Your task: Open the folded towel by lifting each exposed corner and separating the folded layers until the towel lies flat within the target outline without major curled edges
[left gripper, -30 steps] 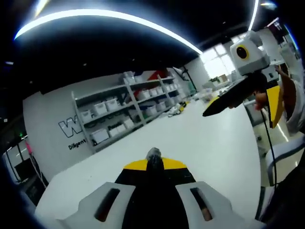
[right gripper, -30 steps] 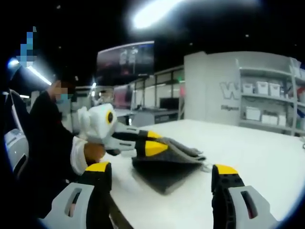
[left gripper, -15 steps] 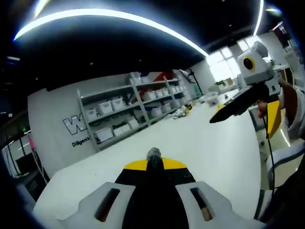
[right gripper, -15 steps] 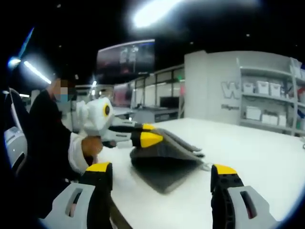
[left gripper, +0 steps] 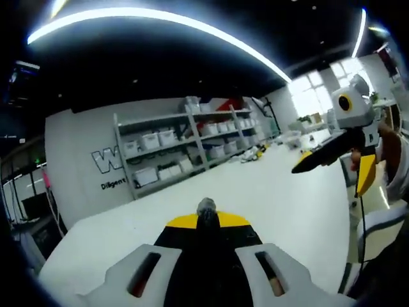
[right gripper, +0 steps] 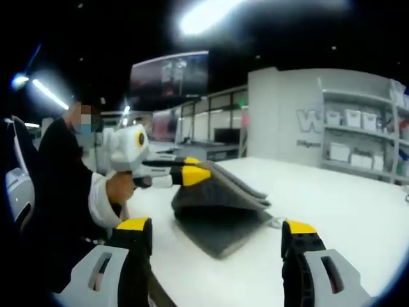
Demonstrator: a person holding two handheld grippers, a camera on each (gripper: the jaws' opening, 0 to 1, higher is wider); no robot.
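In the right gripper view a dark grey folded towel [right gripper: 220, 224] lies on the white table [right gripper: 358, 211]. Its upper layers are peeled up at the left edge like a flap. My left gripper [right gripper: 190, 174] is shut on that raised edge, coming in from the left in a person's hand. In the left gripper view a small grey bit of towel [left gripper: 206, 206] shows pinched between the shut yellow-tipped jaws of my left gripper [left gripper: 206, 219]. My right gripper [right gripper: 216, 228] stands open close in front of the towel, holding nothing. It also hangs open above the table's right side as my right gripper [left gripper: 339, 167].
The table [left gripper: 255, 192] stretches wide and white beyond the towel. Grey shelves [left gripper: 192, 147] with white bins line the back wall. A person [right gripper: 64, 185] in a dark top sits at the table's left end beside a chair [right gripper: 16, 192].
My left gripper has lifted the towel's upper layers higher and a little to the left, opening the fold wider. The right gripper has stayed open and nearly still.
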